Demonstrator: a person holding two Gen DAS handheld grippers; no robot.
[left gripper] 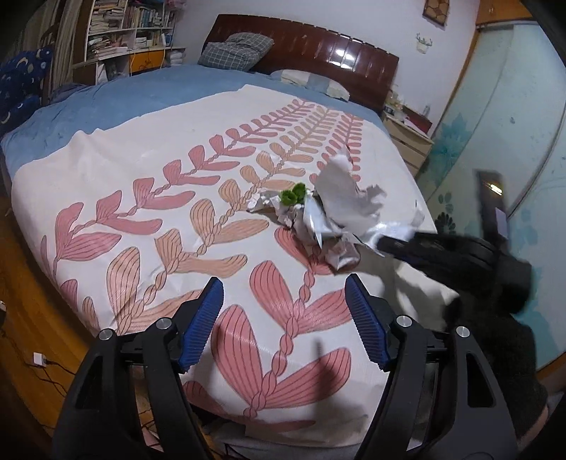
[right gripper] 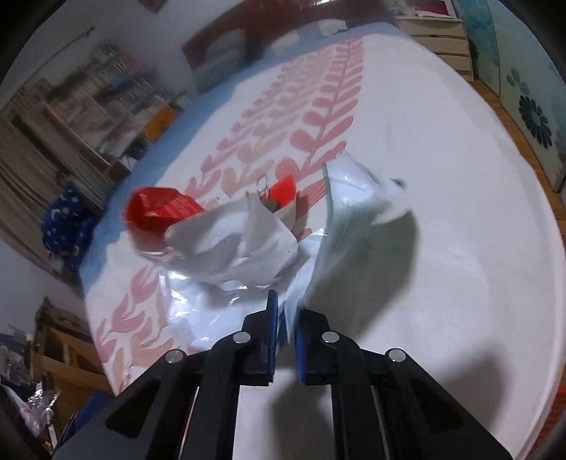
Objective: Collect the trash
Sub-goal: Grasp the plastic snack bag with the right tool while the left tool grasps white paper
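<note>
A pile of trash lies on the leaf-patterned bed sheet point(left gripper: 141, 159). It holds crumpled white paper point(left gripper: 336, 187), shiny silver wrapping point(left gripper: 311, 223) and a small green lump point(left gripper: 293, 194). My left gripper point(left gripper: 283, 283) hangs open in front of the pile, nothing between its blue pads. The right gripper point(left gripper: 385, 244) reaches in from the right, blurred. In the right wrist view my right gripper point(right gripper: 286, 304) is shut on the edge of a thin white plastic bag point(right gripper: 353, 219). Beside that bag sit the crumpled paper point(right gripper: 240, 240) and a red wrapper point(right gripper: 155, 208).
The dark wooden headboard point(left gripper: 318, 46) with a checked pillow point(left gripper: 235, 51) stands at the far end. A bookshelf point(left gripper: 116, 32) is at the back left, a pale nightstand point(left gripper: 410, 145) at the right. Wooden floor point(left gripper: 24, 283) runs along the bed's left edge.
</note>
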